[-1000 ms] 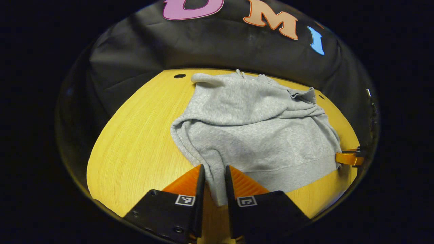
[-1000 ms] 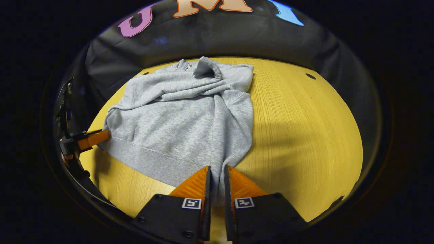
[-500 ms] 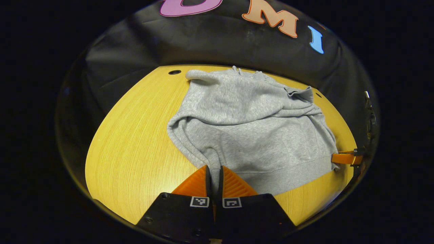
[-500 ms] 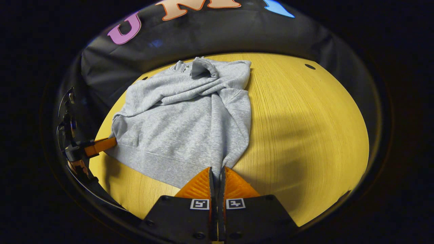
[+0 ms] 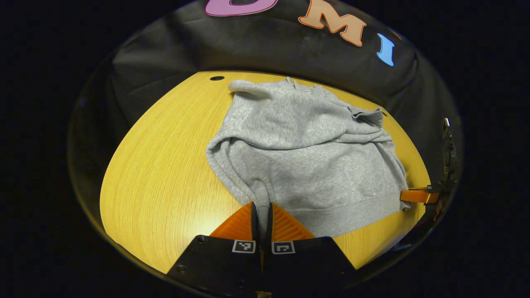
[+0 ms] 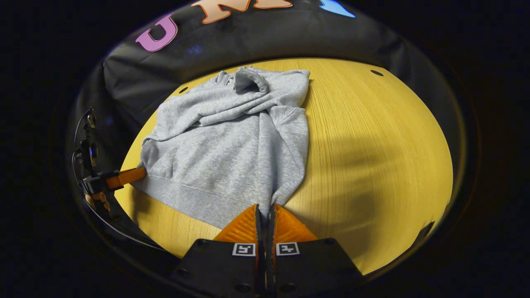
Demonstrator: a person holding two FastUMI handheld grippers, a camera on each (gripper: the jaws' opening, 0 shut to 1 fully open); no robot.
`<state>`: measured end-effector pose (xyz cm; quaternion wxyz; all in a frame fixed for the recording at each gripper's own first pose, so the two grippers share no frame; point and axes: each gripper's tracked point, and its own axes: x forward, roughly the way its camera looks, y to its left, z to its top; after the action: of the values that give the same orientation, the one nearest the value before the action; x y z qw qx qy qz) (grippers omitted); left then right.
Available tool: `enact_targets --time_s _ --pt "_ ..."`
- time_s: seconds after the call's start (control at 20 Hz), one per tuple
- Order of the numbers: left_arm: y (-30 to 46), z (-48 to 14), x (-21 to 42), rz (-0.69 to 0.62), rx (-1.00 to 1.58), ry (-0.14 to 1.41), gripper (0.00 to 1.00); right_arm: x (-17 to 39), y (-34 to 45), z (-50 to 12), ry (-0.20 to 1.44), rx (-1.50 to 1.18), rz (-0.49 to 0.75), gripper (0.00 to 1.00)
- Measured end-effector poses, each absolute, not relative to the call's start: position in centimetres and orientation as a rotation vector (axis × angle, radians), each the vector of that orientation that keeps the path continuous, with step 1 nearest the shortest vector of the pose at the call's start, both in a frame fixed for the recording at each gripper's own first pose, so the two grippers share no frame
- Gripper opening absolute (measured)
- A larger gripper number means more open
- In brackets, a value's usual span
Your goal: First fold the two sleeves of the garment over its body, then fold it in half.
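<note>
Both claws have closed since a second ago. Left gripper view: the left claw (image 5: 261, 211) is pinched on the near left hem corner of the grey hoodie (image 5: 306, 161), which lies flat on the table (image 5: 165, 165) and stretches away toward the wall. Sleeves look folded over its body.

Right gripper view: the right claw (image 6: 265, 213) is clamped on the near right hem corner. Lifting both corners away folds it in half.
</note>
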<state>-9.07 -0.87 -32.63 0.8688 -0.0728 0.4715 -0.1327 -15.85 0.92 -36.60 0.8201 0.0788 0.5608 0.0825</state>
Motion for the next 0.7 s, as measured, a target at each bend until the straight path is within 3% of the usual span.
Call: enact_targets --time_s 0.7 --pt "-1.6 -28.2 -6.7 -0.309 -0.235 0.949 0.0 -12.9 2.4 -30.9 1.109 0.422 0.14 0.04"
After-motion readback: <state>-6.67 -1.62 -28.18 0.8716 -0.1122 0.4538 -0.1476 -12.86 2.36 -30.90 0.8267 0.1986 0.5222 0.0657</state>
